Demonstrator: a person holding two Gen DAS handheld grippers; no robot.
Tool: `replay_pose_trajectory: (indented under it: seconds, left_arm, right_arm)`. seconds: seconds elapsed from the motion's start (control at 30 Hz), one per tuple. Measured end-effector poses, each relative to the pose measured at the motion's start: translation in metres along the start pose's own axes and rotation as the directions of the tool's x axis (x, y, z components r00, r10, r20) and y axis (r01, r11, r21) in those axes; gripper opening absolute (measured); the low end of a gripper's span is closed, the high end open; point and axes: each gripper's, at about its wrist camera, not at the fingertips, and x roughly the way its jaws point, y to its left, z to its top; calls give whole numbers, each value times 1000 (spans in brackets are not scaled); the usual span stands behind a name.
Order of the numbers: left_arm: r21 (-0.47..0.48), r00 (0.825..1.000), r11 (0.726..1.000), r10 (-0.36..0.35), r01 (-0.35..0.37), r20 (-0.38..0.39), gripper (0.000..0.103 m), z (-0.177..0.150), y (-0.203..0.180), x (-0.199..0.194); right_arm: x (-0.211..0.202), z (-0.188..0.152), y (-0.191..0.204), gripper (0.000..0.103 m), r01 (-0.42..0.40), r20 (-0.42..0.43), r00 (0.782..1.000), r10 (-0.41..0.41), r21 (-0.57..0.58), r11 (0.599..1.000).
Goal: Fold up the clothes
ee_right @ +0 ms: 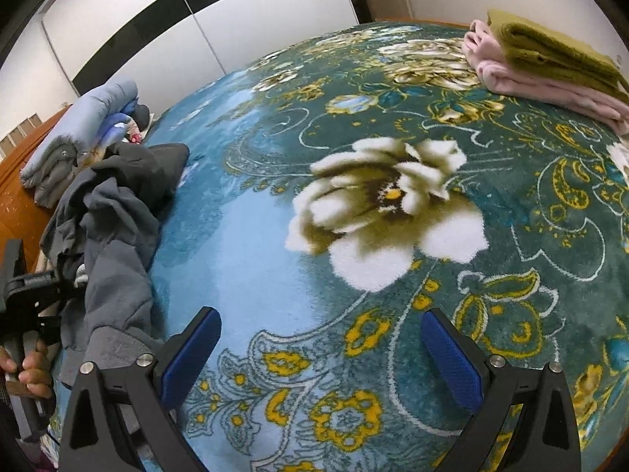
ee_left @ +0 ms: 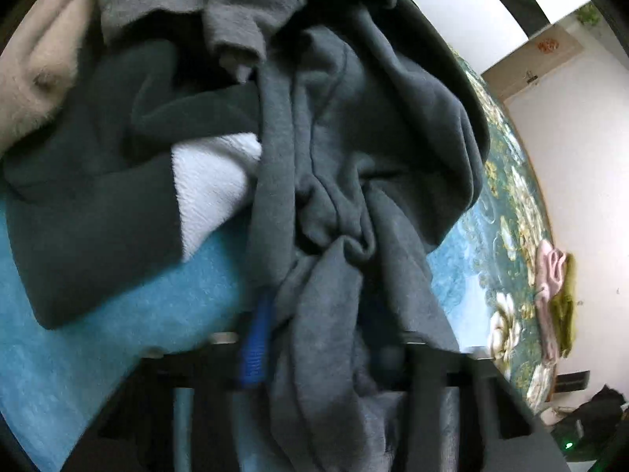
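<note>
A grey sweatshirt [ee_left: 334,157] fills the left wrist view, its cloth bunched between the blue pads [ee_left: 256,338] of my left gripper [ee_left: 322,314], which is shut on it. The other pad is hidden under the fabric. In the right wrist view the same sweatshirt [ee_right: 114,236] hangs crumpled at the bed's left edge from the left gripper [ee_right: 39,291], held by a person's hand [ee_right: 31,373]. My right gripper [ee_right: 320,338] hovers open over the floral blanket [ee_right: 354,126], nothing between its fingers.
Under the sweatshirt lies a pile with a dark green garment [ee_left: 90,216], a white fleece [ee_left: 212,181] and a cream piece [ee_left: 43,67]. Folded pink and olive clothes [ee_right: 550,67] sit at the bed's far right corner. A rolled light-blue quilt [ee_right: 78,129] lies far left.
</note>
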Motion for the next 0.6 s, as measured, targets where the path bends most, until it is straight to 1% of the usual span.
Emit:
replay_pose_trajectory:
  seconds: [0.03,0.07,0.17,0.23,0.3,0.33,0.4,0.43,0.47,0.53,0.57,0.6]
  left_arm:
    - [19,1000,1000,-14,14,20,17,-4,-9,-8]
    - [38,998,999,-39,38,42,15,-8,-18,-17]
    - [98,987,990,-117,106,106,14,-20,-47,-45]
    - [176,974,974,-171,144,148,14,-32,-77,-68]
    - [259,958,949,-229,180,175,14,-46,-110,-88]
    - [300,948,934,-258,196,185,14,-53,-127,-97]
    - [378,932,898,-313,227,184,14,-54,-158,-109]
    - [416,923,877,-340,242,181,14,-54,-174,-115]
    - [447,911,852,-378,273,165,14,-54,-187,-117]
    - [512,885,793,-449,331,125,13,-66,-201,-121]
    - [549,872,757,-479,354,99,13,-75,-205,-124]
    - [582,864,725,-498,369,71,13,-88,-221,-120]
  right_arm:
    - [1,-1,-1,103,-2,-6,1000,2,6,1000]
    - [1,-1,-2,103,-5,-8,1000,5,8,1000]
    - [1,-2,-3,103,-14,-8,1000,14,7,1000]
    - [0,-3,-5,103,-23,-8,1000,23,16,1000]
    - [-2,-3,-9,103,-31,-7,999,31,26,999]
    - [-4,-3,-11,103,-36,-3,999,36,33,999]
    - [-9,-2,-17,103,-42,9,999,41,53,998]
    - [-12,-2,-20,103,-45,15,999,44,63,997]
    - [-16,-1,-24,103,-47,24,999,45,75,996]
    - [-29,1,-38,103,-48,56,998,42,110,993]
    - [-35,3,-46,103,-47,73,997,38,129,990]
    - [-44,5,-58,103,-33,96,995,18,156,987]
